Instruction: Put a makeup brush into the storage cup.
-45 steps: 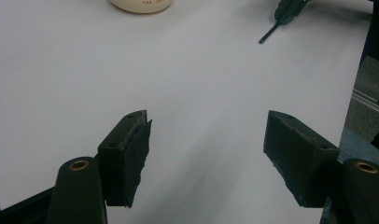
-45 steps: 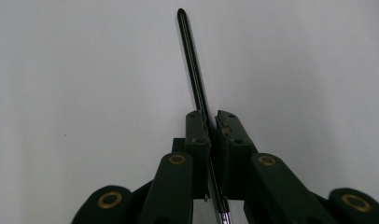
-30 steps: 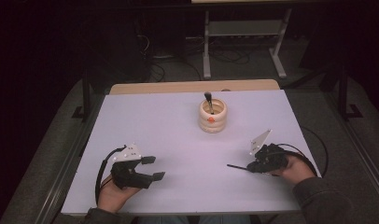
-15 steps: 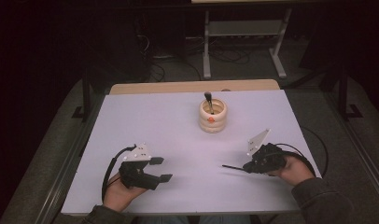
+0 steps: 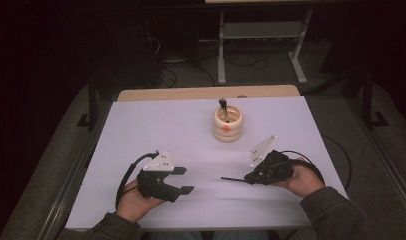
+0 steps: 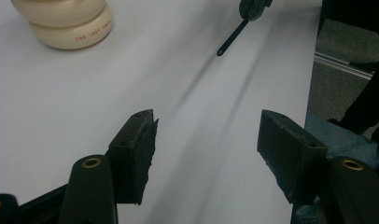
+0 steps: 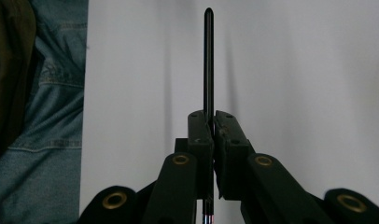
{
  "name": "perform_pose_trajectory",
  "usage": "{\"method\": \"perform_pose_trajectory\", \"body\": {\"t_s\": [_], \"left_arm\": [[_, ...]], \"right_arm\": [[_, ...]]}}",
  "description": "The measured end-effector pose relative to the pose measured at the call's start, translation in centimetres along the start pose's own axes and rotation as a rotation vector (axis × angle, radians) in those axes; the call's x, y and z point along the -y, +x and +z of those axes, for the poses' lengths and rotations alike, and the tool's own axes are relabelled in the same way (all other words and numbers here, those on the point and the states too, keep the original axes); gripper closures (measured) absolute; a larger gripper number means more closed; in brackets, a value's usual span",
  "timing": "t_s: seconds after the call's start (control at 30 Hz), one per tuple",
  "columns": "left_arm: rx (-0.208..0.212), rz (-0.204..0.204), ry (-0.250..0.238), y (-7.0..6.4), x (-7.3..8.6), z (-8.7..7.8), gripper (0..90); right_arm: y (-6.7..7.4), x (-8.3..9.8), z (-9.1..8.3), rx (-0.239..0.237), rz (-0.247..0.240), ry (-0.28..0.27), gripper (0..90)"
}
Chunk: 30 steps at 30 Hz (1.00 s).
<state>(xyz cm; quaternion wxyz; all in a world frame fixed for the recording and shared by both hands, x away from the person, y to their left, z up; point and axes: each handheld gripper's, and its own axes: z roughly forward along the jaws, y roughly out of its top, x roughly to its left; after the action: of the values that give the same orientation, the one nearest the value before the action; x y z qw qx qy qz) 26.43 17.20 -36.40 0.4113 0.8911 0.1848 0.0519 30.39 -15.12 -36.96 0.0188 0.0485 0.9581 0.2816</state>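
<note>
A cream ribbed holder (image 5: pixel 227 125) stands at the table's far middle with a dark-tipped tool (image 5: pixel 223 106) upright in it; its base shows in the left gripper view (image 6: pixel 61 23). My right gripper (image 5: pixel 248 177) (image 7: pixel 213 122) is shut on a thin black stick (image 5: pixel 233 178) (image 7: pixel 208 60), which points left, level above the table. The stick's free end (image 6: pixel 232 39) appears far off in the left gripper view. My left gripper (image 5: pixel 187 180) (image 6: pixel 206 135) hovers at the near left, open. Its jaws have just been closing a little, with nothing between them.
The white table (image 5: pixel 156 125) ends in a wooden strip at the far edge (image 5: pixel 206 93). The person's jeans (image 7: pixel 38 116) lie past the near edge. A metal rack (image 5: pixel 261 35) and cables lie on the dark floor behind.
The left gripper has moved right and risen slightly. The right gripper has lifted and shifted left, carrying the stick toward the table's middle.
</note>
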Motion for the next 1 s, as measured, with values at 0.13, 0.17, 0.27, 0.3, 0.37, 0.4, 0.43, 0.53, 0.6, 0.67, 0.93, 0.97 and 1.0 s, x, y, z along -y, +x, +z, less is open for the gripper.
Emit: {"method": "perform_pose_trajectory", "body": {"t_s": [0.13, 0.17, 0.27, 0.3, 0.37, 0.4, 0.43, 0.53, 0.6, 0.67, 0.93, 0.97, 1.0], "left_arm": [[0.013, 0.024, 0.026, -0.1, -0.5, 0.4, 40.4], [0.02, 0.034, 0.028, -0.2, -0.7, 0.6, 40.4], [0.03, 0.039, 0.035, -0.3, -1.1, 1.0, 42.2], [0.03, 0.039, 0.035, -0.3, -1.1, 1.0, 42.5], [0.041, 0.04, 0.046, -0.3, -1.5, 1.2, 43.8], [0.042, 0.048, 0.051, -0.3, -1.6, 1.1, 44.3], [0.044, 0.054, 0.055, -0.2, -1.7, 1.2, 44.9], [0.055, 0.074, 0.068, -0.3, -2.1, 1.3, 48.5], [0.063, 0.079, 0.079, -0.4, -2.3, 1.4, 50.0], [0.071, 0.087, 0.093, -0.5, -2.4, 1.6, 51.3], [0.095, 0.115, 0.135, -0.7, -2.4, 2.4, 59.3], [0.096, 0.124, 0.138, -0.8, -2.4, 2.4, 63.5], [0.097, 0.129, 0.144, -0.9, -2.4, 2.5, 63.5]], "right_arm": [[0.2, -1.2, -0.2, -0.004, -0.027, -0.009, 85.1], [0.3, -1.6, -0.2, -0.007, -0.035, -0.01, 85.1], [0.5, -2.9, 0.2, -0.017, -0.07, -0.004, 85.1], [0.5, -2.9, 0.2, -0.017, -0.07, -0.004, 85.1], [0.8, -4.0, 0.5, -0.03, -0.087, -0.021, 85.1], [0.8, -4.3, 0.6, -0.031, -0.096, -0.022, 85.1], [0.8, -4.5, 0.6, -0.035, -0.1, -0.025, 85.1], [0.9, -5.3, 0.9, -0.048, -0.113, -0.028, 85.1], [1.0, -5.9, 1.2, -0.053, -0.126, -0.026, 85.1], [1.1, -6.3, 1.5, -0.06, -0.137, -0.021, 85.1], [1.5, -7.2, 2.4, -0.075, -0.172, -0.008, 85.1], [1.6, -7.4, 2.5, -0.079, -0.171, 0.0, 85.1], [1.6, -7.4, 2.5, -0.079, -0.171, 0.0, 85.1]]}}
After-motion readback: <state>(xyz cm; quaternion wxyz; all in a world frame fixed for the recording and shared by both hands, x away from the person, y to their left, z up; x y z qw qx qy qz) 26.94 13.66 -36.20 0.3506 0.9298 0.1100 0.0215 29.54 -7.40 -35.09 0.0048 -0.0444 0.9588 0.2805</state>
